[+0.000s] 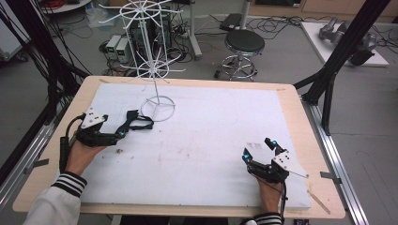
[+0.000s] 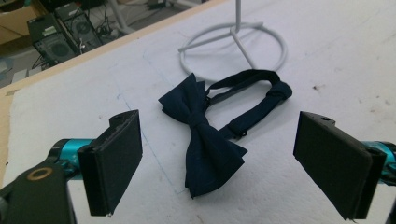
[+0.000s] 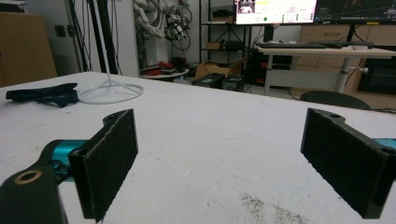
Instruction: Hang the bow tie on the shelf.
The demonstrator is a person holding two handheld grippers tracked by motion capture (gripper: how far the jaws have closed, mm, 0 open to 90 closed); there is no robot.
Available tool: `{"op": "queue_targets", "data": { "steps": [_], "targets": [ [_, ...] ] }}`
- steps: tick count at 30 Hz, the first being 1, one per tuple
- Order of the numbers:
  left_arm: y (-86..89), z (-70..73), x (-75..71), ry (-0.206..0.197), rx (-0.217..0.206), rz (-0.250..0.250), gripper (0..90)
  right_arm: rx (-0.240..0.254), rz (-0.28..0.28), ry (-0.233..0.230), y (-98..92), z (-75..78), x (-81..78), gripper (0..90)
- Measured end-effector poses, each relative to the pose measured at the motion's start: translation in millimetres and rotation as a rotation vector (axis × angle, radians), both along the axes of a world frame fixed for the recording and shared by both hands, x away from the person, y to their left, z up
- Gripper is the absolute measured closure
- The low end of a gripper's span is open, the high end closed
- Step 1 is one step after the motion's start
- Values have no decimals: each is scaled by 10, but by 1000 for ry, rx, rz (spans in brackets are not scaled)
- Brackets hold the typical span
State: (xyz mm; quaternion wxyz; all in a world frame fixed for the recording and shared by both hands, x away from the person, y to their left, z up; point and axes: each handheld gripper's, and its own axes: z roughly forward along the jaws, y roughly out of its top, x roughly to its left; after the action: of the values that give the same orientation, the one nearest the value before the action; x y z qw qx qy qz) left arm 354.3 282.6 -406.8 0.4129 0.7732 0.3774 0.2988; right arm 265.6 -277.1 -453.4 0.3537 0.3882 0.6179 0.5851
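Right hand-held gripper (image 1: 261,149) near desk (image 1: 291,108) front edge, jaws spread, nothing between them. Left hand-held gripper (image 2: 219,154) likewise released, jaws flanking the navy bow tie (image 2: 205,140) lying flat just before the white wire stand (image 2: 233,44) base.

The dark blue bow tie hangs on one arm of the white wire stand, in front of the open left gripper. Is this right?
Not quite. The bow tie does not hang: it lies flat on the white table cover, beside the ring base of the wire stand. The left gripper view shows this. The left gripper is indeed open before it.
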Motion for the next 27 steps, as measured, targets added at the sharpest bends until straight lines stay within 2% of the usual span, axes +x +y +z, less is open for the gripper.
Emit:
{"op": "queue_targets", "data": {
  "steps": [1,5,11,16,22,27],
  "targets": [
    [-14,2,22,10,14,-1,159,-3,-1,-4,-2,0,3,102],
    [-60,5,86,49,27,9,162,2,1,-1,0,-1,1,101],
    [-117,-8,177,114,81,20,163,3,1,0,0,-1,1,101],
    [-149,-43,239,142,110,19,171,1,1,-1,-1,0,1,101],
    [-191,-101,327,195,150,28,186,-1,1,-6,-4,-1,6,101],
    [-202,-114,372,228,155,39,209,3,1,1,-1,-1,0,101]
  ]
}}
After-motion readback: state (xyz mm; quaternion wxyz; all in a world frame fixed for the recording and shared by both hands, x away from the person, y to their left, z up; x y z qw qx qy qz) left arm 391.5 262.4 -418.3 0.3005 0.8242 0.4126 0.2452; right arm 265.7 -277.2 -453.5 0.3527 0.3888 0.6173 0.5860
